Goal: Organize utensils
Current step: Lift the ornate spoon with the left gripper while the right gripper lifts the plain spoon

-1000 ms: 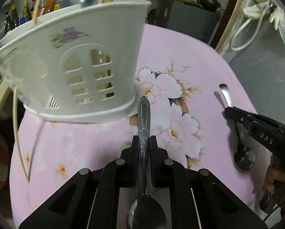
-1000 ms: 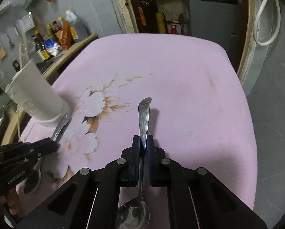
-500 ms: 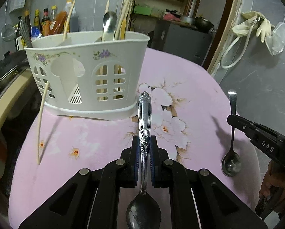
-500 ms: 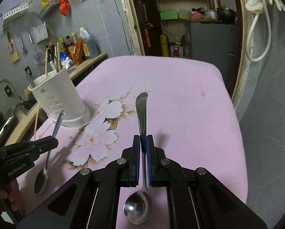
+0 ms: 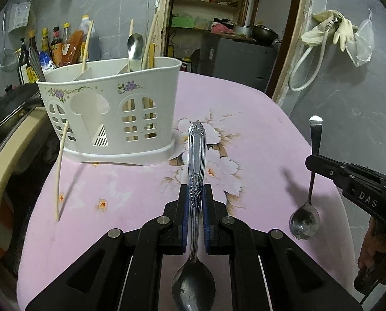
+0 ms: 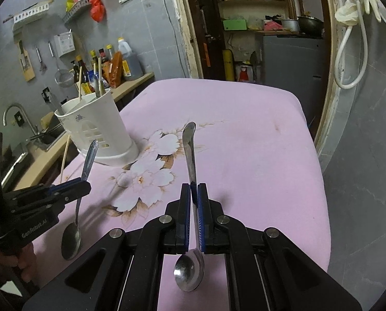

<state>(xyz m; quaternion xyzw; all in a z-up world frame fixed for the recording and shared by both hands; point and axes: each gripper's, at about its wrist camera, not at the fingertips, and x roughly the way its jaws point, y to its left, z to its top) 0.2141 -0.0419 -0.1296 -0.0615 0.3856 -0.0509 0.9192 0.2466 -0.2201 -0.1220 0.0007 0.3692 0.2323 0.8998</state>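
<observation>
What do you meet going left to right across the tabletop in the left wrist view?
Chopstick → caddy → ornate spoon shut in the left gripper → plain spoon held by the right gripper.

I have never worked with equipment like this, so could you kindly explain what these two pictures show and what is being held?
There is no robot here: a person carries a hand-held claw in each hand, and each claw has a wide-angle camera looking forward along its two fingers. One picture comes from the left claw, the other from the right claw. The left one is shut on an ornate-handled spoon; the right one is shut on a plain spoon. Both spoons point handle forward, bowl toward the camera. Each claw also shows at the edge of the other's picture. Below is a table with a pink flowered cloth. On it stands a white utensil caddy already holding a spoon and chopsticks. One loose chopstick leans beside it.
</observation>
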